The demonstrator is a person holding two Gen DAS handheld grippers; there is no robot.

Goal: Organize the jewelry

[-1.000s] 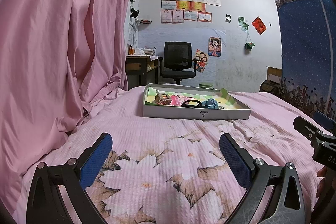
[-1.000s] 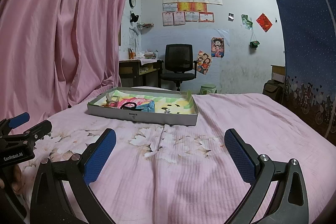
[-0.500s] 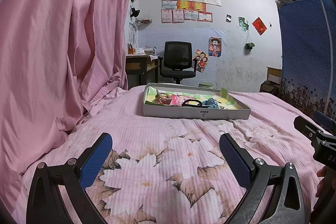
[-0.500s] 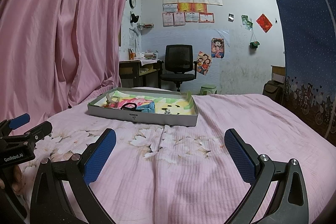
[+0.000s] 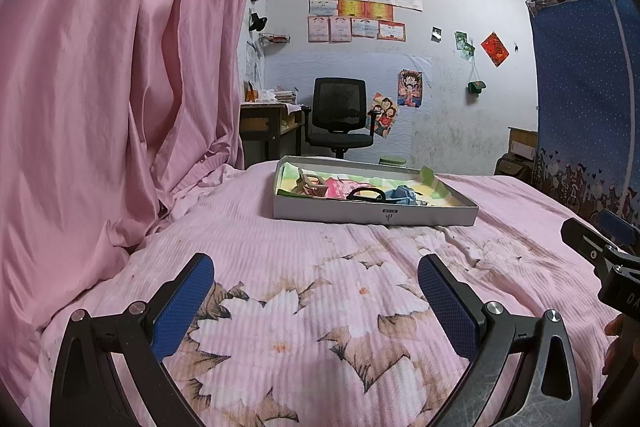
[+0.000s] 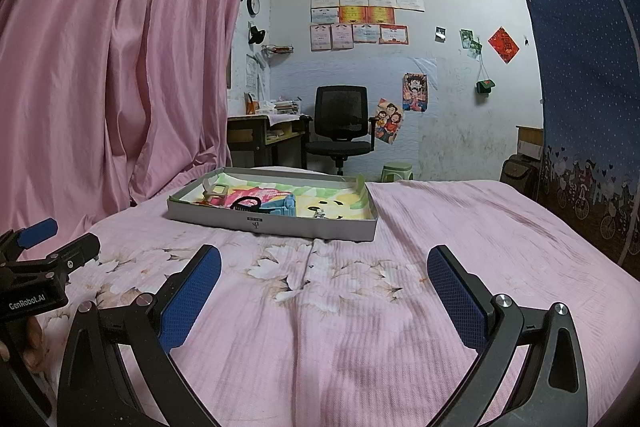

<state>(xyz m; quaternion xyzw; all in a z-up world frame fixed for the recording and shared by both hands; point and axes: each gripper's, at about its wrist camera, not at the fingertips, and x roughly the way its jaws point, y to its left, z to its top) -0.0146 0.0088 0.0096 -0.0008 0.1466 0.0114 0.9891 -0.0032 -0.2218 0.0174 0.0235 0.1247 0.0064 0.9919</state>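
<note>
setting: a bed covered by a pink flowered bedspread [image 5: 320,267] is seen from two hand-held grippers, with a pink curtain [image 5: 100,87] hung along the left side.
tray: a shallow grey cardboard tray [image 5: 376,215] is set flat on the bedspread, well ahead of both grippers; a colourful paper lining is seen inside it.
jewelry: small pieces are gathered in the left and middle of the tray: a black hoop-like piece [image 5: 365,193], a light blue piece [image 5: 403,195] just beside it, and pale tan pieces [image 5: 310,183] towards the left end (what each piece is cannot be told at this range). a tiny silvery piece [image 6: 319,214] is seen apart on the yellow part of the lining.
left gripper: the left gripper [image 5: 316,291] is held low over the bedspread with its blue pads spread wide; nothing is gripped.
right gripper: the right gripper [image 6: 324,283] is likewise held wide apart and empty, just beside the left one.
outside the tray: no jewelry is seen lying loose on the bedspread.
progress: all visible pieces are already inside the tray, though clustered and not clearly sorted. the scene would fit pieces waiting to be arranged, and equally pieces already gathered and set down; which of the two cannot be settled.
background: a black office chair [image 5: 340,115] and a desk [image 5: 270,125] are seen against the far wall.
</note>
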